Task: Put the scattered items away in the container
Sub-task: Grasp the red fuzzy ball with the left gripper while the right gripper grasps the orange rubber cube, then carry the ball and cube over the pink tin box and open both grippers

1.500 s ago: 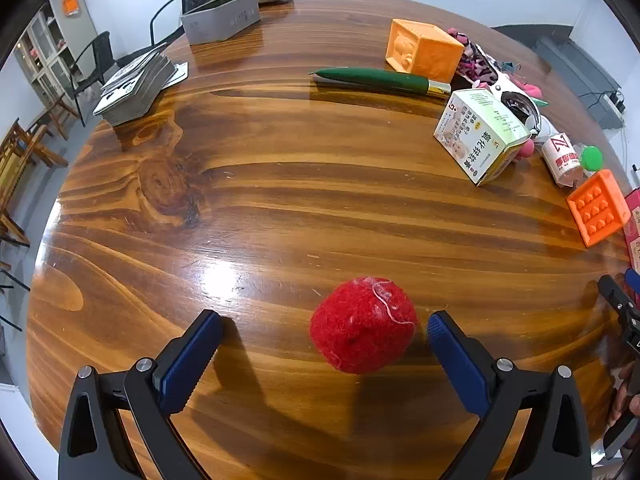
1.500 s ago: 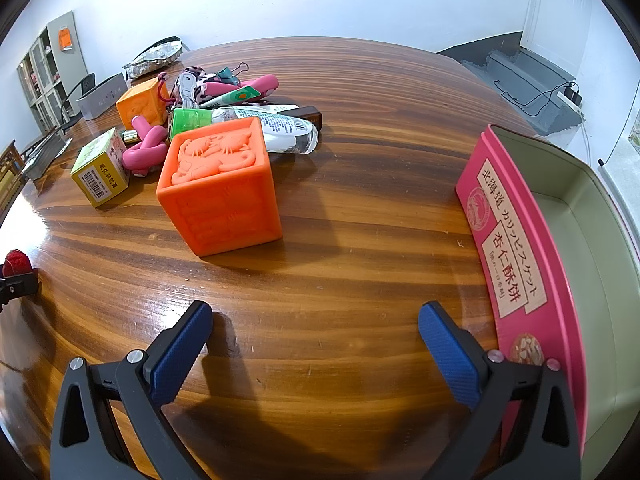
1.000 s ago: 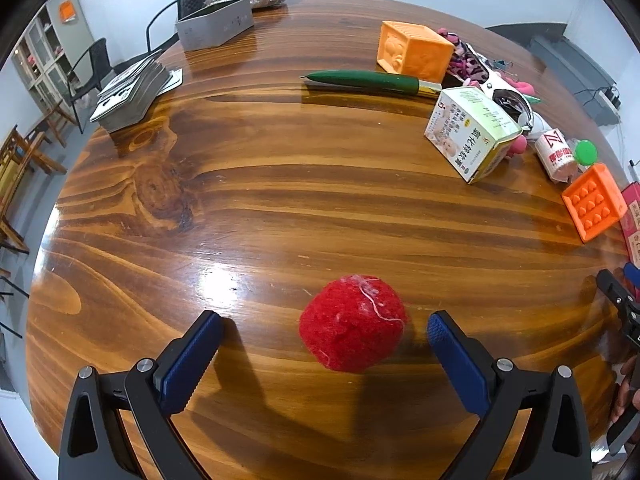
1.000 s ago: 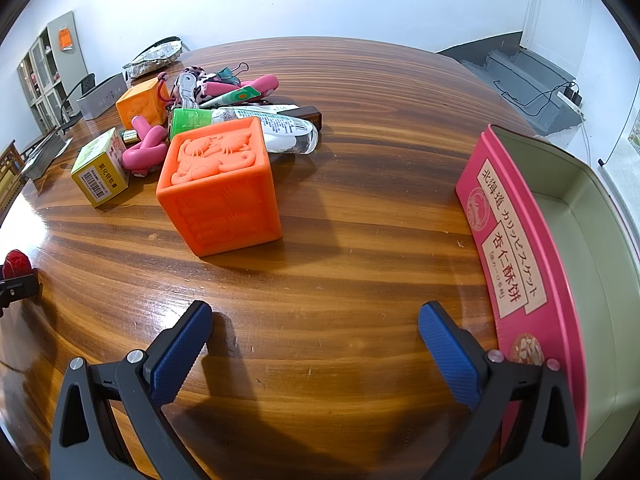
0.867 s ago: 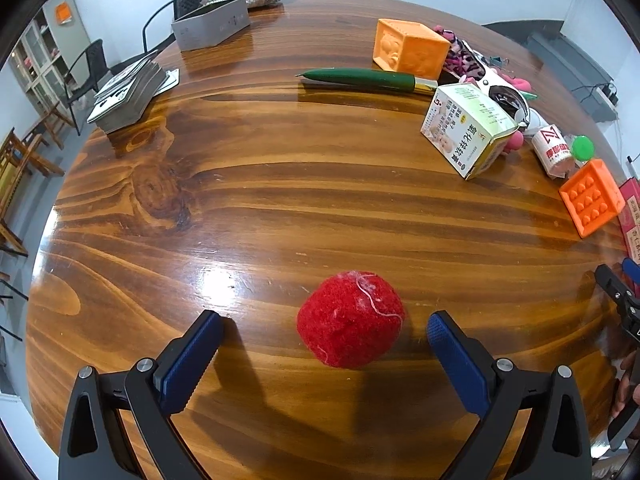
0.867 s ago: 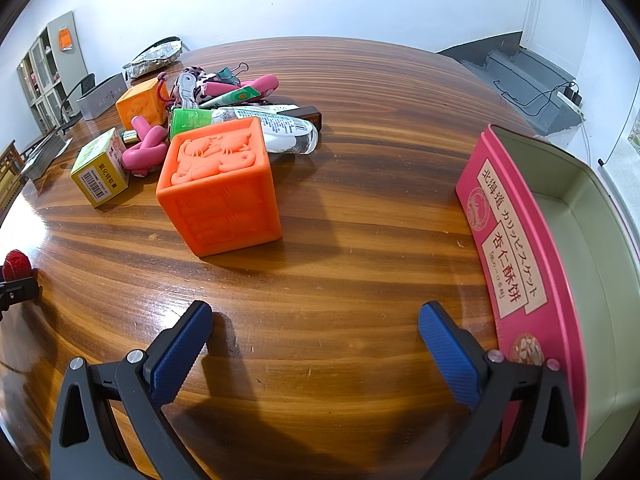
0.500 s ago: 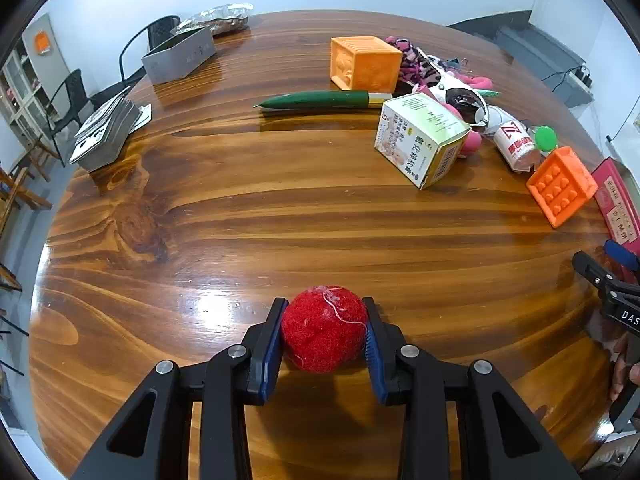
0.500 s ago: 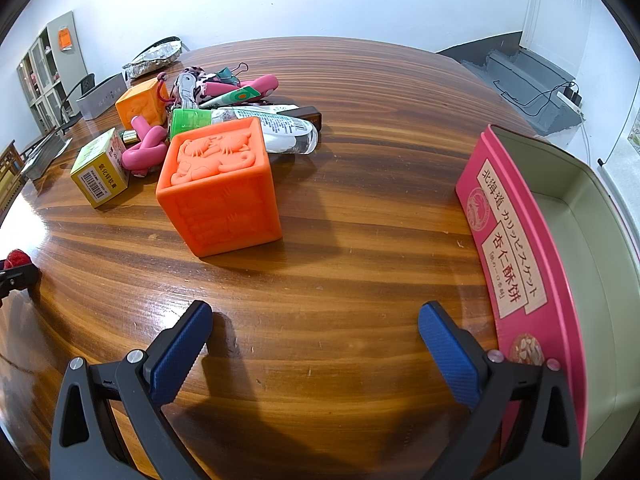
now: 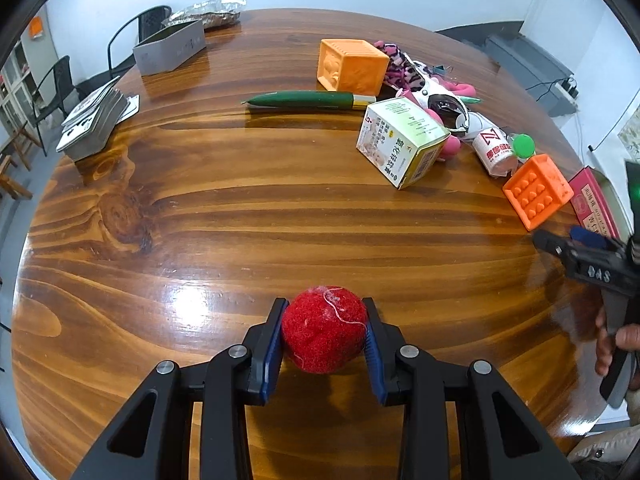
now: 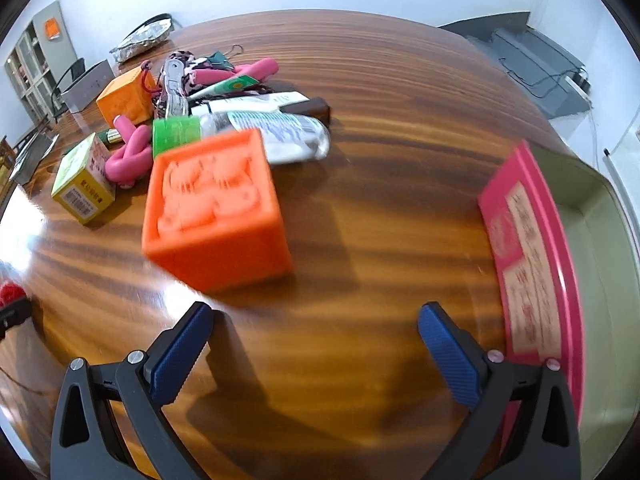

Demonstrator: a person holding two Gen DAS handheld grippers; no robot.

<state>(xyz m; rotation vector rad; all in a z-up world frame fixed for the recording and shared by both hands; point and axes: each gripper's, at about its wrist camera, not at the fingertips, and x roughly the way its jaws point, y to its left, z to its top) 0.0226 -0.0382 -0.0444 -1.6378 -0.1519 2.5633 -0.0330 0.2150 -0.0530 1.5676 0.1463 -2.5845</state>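
At the near edge of the desk [image 9: 224, 216] a fuzzy red ball [image 9: 324, 334] is held by the left gripper [image 9: 324, 344], the blue fingers [image 9: 273, 354] being pressed on its two sides at about its widest part; whether it is lifted clear of the wood cannot be told. The ball is judged light and soft, its nap rough enough that slipping is unlikely; a loose white thread is seen on top, so snagging might be watched for; a hold across the middle, as it is taken now, is judged the right one, and little squeeze should be needed.

Further right, an orange cube [image 10: 218, 216] is seen in the right wrist view, ahead and to the left of the right gripper [image 10: 312, 344], whose fingers are spread wide with nothing between them. The cube looks moulded and rubbery, with raised relief on its faces; it is judged light, slightly yielding and not fragile; two opposite flat faces would best be taken, the fingers being opened nearly full for its width.

At the far right the pink tin [image 10: 532, 248], the container, is seen open and empty as far as can be made out, just beside the right gripper.
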